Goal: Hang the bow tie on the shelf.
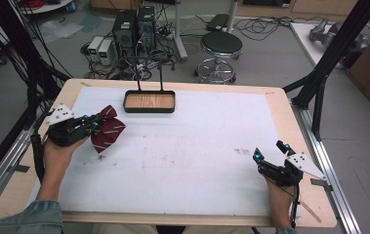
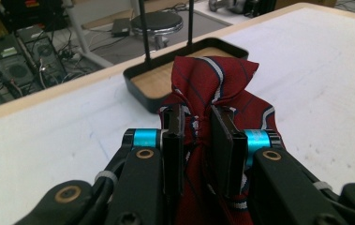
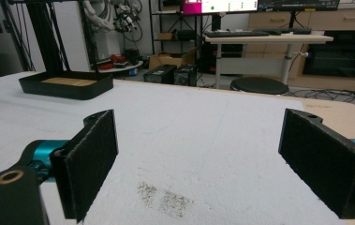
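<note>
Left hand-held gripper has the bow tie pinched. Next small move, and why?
Probably carry it forward and a little right toward the black tray. The left hand-held gripper is shut on the red striped bow tie at its knot, held off the white mat, and the tray's wooden floor looks bare. The right hand-held gripper is open and far off, so it isn't needed yet.

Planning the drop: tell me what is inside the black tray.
The black tray shows a bare wooden floor. In the left gripper view the red striped bow tie covers its near right corner.
</note>
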